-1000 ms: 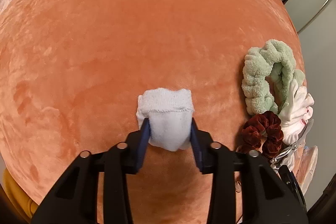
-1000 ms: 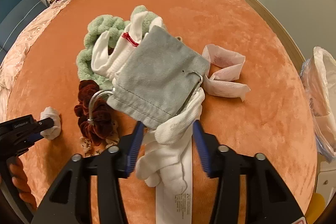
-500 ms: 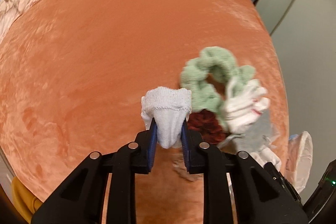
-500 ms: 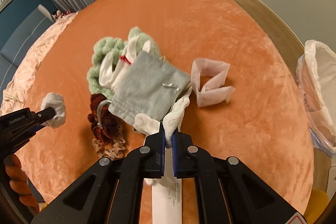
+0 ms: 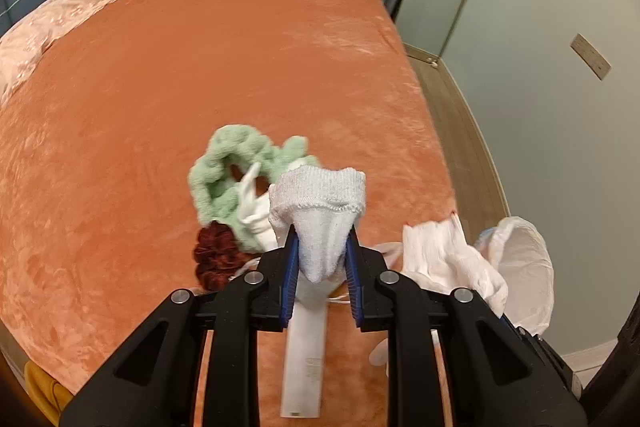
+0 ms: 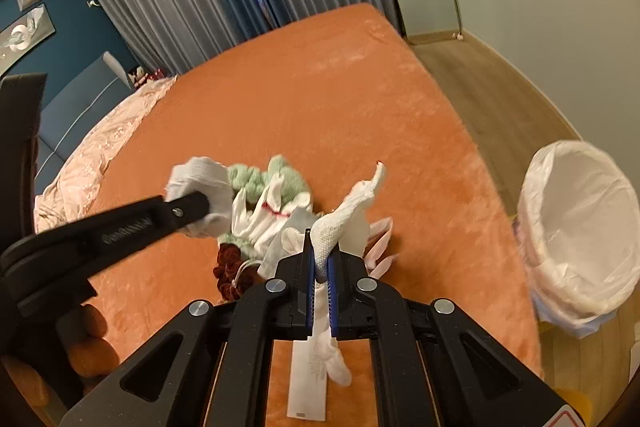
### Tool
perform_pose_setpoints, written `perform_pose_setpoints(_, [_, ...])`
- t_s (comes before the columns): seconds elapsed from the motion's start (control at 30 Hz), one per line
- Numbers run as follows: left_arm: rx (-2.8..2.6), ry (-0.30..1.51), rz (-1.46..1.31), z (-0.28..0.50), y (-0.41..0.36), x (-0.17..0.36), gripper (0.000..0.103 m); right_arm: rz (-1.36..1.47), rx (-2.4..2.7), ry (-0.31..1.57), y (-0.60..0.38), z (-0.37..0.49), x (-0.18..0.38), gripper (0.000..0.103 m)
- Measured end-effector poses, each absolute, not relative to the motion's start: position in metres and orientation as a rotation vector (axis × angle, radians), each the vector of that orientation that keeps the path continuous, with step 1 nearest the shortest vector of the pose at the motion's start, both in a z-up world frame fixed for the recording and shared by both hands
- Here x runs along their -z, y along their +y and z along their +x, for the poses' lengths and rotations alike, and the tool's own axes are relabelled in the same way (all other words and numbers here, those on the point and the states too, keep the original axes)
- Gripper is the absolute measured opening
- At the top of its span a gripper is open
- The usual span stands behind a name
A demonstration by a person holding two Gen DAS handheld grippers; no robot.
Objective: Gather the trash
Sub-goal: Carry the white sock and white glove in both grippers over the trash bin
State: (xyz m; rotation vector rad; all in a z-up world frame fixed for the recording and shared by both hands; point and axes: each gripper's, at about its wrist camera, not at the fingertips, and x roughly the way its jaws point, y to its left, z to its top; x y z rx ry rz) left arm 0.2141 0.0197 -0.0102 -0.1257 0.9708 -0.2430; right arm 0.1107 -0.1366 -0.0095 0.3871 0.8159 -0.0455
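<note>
Two loads are up at once: the left tool [image 5: 320, 259] is clamped on a rolled white sock [image 5: 320, 215] and the right tool [image 6: 320, 269] is pinched tight on a thin twist of white tissue [image 6: 344, 215], both lifted clear of the orange bed [image 5: 200, 67]. The lined trash bin [image 6: 580, 227] stands on the floor off the bed's right edge, well apart from both tools.

The tissue looks the riskier hold. It is thin paper gripped by a narrow strip, with a tail hanging below the jaws (loose enough, I judge, to tear or slip on a quick swing). Its tail could also drag the white paper strip [image 6: 310, 379] lying under it.

The sock hangs just above the pile of the green scrunchie [image 5: 224, 171], the dark red scrunchie [image 5: 216, 255] and white cloth [image 6: 264, 223], so a low pass could snag them.

Room to the right looks open over bed edge and wooden floor; the tools sit close and could cross on the way.
</note>
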Motion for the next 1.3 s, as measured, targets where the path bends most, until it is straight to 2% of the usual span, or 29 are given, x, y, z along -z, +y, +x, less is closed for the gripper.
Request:
perform_pose_setpoints(0.5, [0.404, 0.924, -0.015, 0.176, -0.091, -0.02, 0.021, 0.423, 0.164, 0.673, -0.234, 0.063, -0.041, 0.005])
perform_pose_setpoints(1.3, [0.657, 0.955, 0.144, 0.138, -0.247, -0.006, 0.021, 0.535, 0.399, 0.65, -0.363, 0.003, -0.022, 0.005])
